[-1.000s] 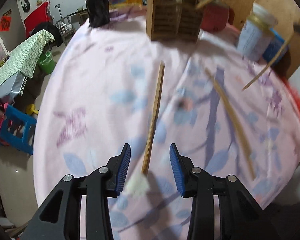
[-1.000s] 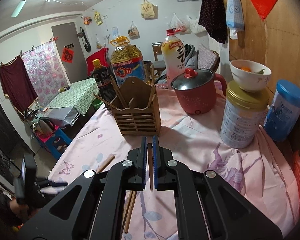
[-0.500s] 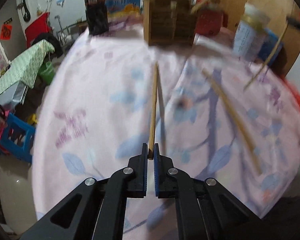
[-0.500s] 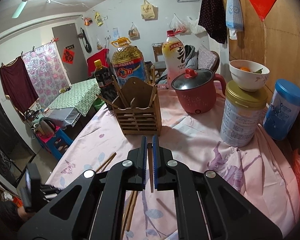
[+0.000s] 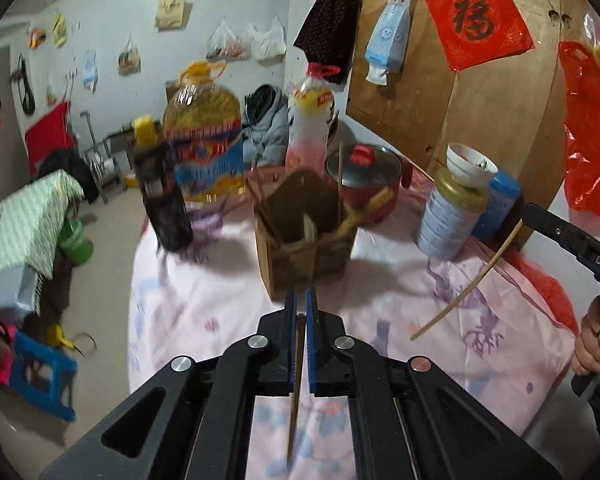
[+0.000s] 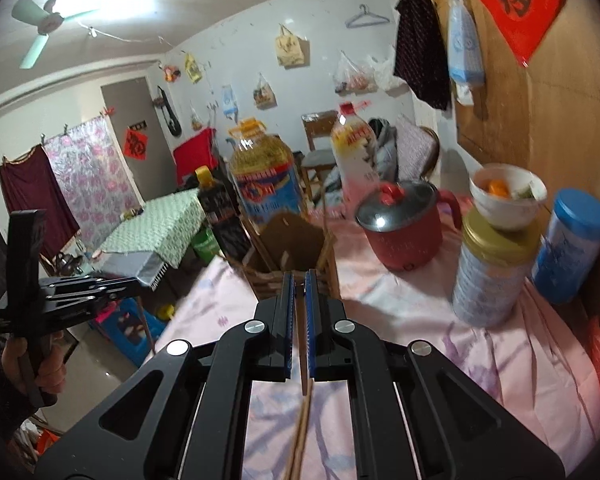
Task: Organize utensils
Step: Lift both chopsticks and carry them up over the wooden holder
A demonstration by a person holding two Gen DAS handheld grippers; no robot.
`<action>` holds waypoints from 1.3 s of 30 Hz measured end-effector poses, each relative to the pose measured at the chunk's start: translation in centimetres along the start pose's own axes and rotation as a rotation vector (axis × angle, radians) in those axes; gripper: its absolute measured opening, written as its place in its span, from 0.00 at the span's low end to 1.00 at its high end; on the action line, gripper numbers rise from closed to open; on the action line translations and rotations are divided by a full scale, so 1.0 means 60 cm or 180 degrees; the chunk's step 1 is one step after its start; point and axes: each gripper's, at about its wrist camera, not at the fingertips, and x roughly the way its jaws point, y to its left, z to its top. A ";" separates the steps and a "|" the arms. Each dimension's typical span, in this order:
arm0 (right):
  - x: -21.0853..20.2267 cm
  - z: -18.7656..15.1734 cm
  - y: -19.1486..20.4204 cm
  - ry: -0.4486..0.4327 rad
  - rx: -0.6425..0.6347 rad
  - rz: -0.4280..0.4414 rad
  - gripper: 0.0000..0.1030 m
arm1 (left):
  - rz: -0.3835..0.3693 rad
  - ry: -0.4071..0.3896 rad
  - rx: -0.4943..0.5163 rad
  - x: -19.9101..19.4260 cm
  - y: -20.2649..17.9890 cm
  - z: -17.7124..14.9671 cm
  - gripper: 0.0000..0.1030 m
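- The left gripper (image 5: 299,304), black with blue-padded fingers (image 5: 290,332), is clamping a thin wooden chopstick (image 5: 295,396); the stick is running lengthwise down the narrow slot between the pads, and its free end is hanging below and behind them, above the cloth.
- The right gripper (image 6: 299,286) is likewise pinching a second wooden chopstick (image 6: 302,364) between its blue pads; in the left wrist view this same stick is slanting from that gripper down over the cloth, its pale tip clear of the surface.
- Two more wooden chopsticks (image 6: 300,432) are lying side by side on the cloth beneath the right gripper's fingers.
- Just beyond both pairs of fingertips, the slatted wooden utensil holder (image 5: 306,236) is standing upright on the pink floral tablecloth (image 5: 384,292), already holding several sticks.
- Behind the holder, a red pot with a steel lid (image 5: 366,184), a large yellow oil jug (image 5: 204,148) and a dark bottle (image 5: 162,196) are standing.
- To the right, a white bowl (image 5: 471,166) is sitting on a gold-lidded tin (image 5: 450,220), beside a blue-capped canister (image 6: 572,248).
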 end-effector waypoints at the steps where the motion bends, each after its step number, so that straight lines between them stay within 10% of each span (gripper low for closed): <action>1: 0.007 0.016 0.005 -0.0005 -0.0041 0.0055 0.06 | 0.0006 -0.0023 0.0000 0.000 -0.003 0.009 0.02; 12: 0.069 0.134 0.023 -0.0163 -0.0365 0.0388 0.06 | 0.0102 -0.0127 0.0049 0.029 -0.030 0.149 0.05; 16: 0.090 0.116 0.009 -0.0061 -0.0293 0.0385 0.06 | 0.0125 0.0345 -0.0034 0.113 -0.011 0.055 0.38; 24: 0.098 0.101 0.003 0.0046 -0.0307 0.0236 0.06 | -0.0112 0.1280 -0.0312 0.287 -0.006 -0.160 0.38; 36: 0.097 0.085 -0.005 0.0130 -0.0303 0.0070 0.06 | -0.0008 0.1346 -0.0124 0.360 -0.006 -0.199 0.36; 39: 0.094 0.083 -0.008 0.0126 -0.0269 0.0054 0.06 | 0.0077 0.1297 0.0009 0.368 -0.016 -0.195 0.12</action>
